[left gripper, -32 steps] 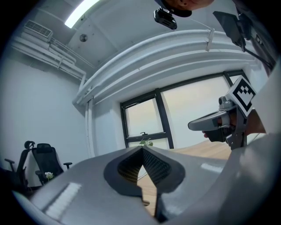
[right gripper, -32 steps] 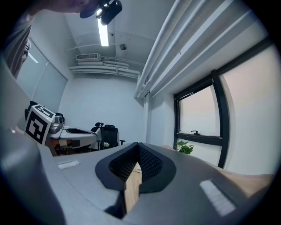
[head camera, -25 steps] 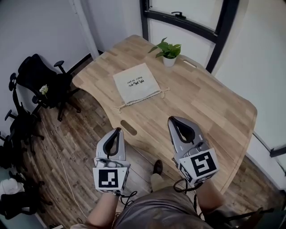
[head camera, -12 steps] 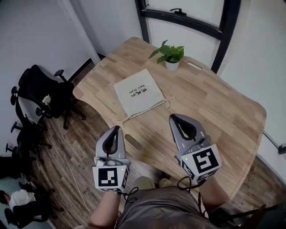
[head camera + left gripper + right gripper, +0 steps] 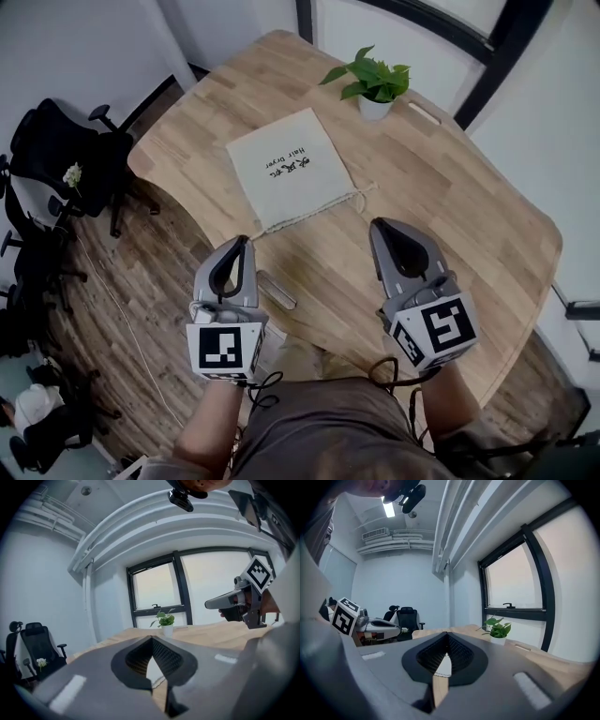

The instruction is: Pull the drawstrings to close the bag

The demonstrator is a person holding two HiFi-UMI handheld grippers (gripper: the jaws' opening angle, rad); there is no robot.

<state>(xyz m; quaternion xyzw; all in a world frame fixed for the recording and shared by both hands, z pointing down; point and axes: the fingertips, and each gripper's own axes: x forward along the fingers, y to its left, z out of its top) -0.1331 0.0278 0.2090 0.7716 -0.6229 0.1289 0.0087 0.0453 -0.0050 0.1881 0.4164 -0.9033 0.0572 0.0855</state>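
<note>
A flat cream drawstring bag (image 5: 291, 167) with dark print lies on the wooden table (image 5: 450, 216), its gathered mouth toward me. One cord end (image 5: 251, 232) trails from the mouth's left corner and the other cord end (image 5: 364, 199) from its right. My left gripper (image 5: 246, 241) hovers just short of the left cord, jaws shut and holding nothing. My right gripper (image 5: 379, 223) hangs just short of the right cord, also shut and holding nothing. In the left gripper view the left gripper's (image 5: 151, 639) tips meet. The right gripper's (image 5: 447, 633) tips meet in the right gripper view too.
A potted green plant (image 5: 375, 82) stands at the table's far side beyond the bag. A cable slot (image 5: 277, 289) is cut in the table near its front edge. Black office chairs (image 5: 66, 159) stand on the wood floor at the left. A window (image 5: 515, 592) is behind the table.
Both grippers have moved forward and a little down toward the bag's mouth, side by side and still shut. The bag and cords lie as before.
</note>
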